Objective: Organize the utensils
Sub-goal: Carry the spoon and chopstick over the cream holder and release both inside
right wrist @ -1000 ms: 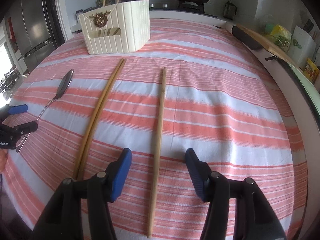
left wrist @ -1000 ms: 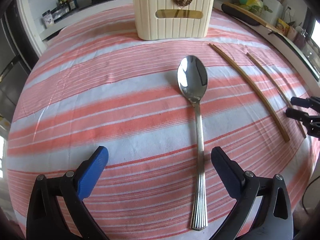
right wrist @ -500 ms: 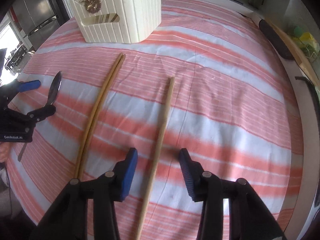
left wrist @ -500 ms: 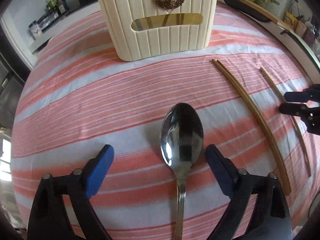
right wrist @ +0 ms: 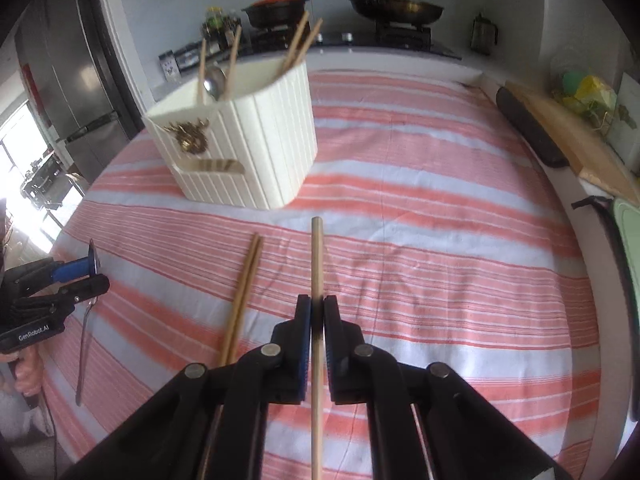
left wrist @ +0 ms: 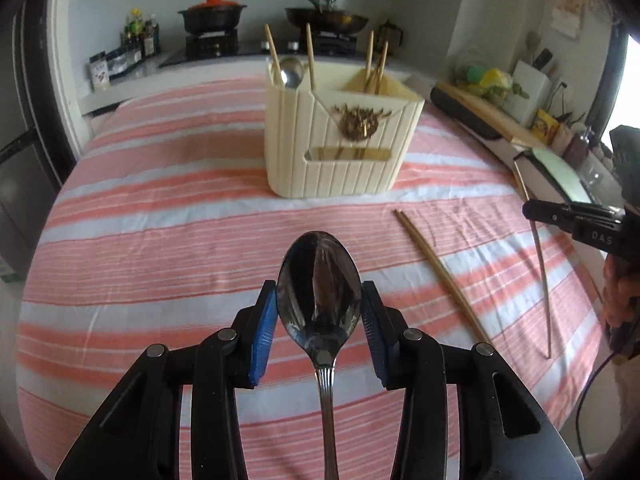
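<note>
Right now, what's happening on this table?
A person is sorting utensils with two handheld grippers. The left gripper is closing, its pads against the bowl of a spoon. The right gripper is shut on a single chopstick. Another pair of chopsticks lies on the striped cloth. The cream holder behind already has a spoon and chopsticks in it.

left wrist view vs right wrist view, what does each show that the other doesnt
Only the left wrist view shows the spoon's bowl face-on between the closing jaws of the left gripper, its blue pads at the bowl's edges.

Only the right wrist view shows the right gripper shut on the single chopstick, plus the fridge at left.

Both show the cream utensil holder, the chopstick pair lying on the striped tablecloth, and the stove pots behind.
</note>
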A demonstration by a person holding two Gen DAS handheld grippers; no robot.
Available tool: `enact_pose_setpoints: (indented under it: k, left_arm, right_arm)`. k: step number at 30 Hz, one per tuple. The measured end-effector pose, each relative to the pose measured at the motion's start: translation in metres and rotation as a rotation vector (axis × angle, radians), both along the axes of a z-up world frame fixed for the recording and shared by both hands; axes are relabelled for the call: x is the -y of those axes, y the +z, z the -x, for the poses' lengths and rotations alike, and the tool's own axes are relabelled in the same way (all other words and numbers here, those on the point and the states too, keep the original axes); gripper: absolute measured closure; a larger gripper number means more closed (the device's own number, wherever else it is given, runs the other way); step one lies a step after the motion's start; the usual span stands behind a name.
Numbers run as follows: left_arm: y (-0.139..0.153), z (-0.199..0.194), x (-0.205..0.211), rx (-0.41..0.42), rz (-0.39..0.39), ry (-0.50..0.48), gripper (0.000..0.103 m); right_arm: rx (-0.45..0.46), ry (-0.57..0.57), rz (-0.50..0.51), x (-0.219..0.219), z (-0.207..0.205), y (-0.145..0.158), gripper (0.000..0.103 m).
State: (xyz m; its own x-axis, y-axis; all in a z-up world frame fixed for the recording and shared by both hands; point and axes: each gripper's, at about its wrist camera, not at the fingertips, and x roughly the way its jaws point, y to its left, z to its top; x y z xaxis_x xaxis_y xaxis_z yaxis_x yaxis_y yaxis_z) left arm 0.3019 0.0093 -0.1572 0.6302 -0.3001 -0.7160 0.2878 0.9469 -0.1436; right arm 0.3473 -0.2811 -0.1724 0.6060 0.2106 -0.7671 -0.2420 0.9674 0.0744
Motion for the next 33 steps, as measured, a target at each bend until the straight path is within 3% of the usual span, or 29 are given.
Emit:
enact_pose_setpoints:
  k: [3, 8, 16, 22, 25, 33]
  left_arm:
    - [0.028, 0.019, -0.012, 0.09, 0.036, 0.003, 0.062]
    - [0.057, 0.042, -0.025, 0.174, 0.104, 0.024, 0.061]
    - [0.072, 0.047, -0.037, 0.205, 0.153, 0.051, 0.062]
    - [0.099, 0.038, -0.046, 0.219, 0.185, 0.036, 0.062]
    - [0.128, 0.023, -0.055, 0.246, 0.215, 0.029, 0.062]
    - [0.222, -0.042, -0.06, 0.425, 0.255, 0.085, 0.062]
  right_arm:
    - [0.074, 0.009, -0.024, 0.001, 0.028, 0.029, 0.097]
    - [0.186, 0.025, -0.021, -0.004, 0.066, 0.064, 0.097]
    - [0.305, 0.007, 0.005, -0.01, 0.089, 0.087, 0.097]
    - [0.277, 0.002, 0.001, -0.009, 0.076, 0.09, 0.097]
    - [0.297, 0.008, -0.005, -0.009, 0.065, 0.106, 0.097]
    - [0.483, 0.017, -0.013, -0.016, 0.011, 0.184, 0.097]
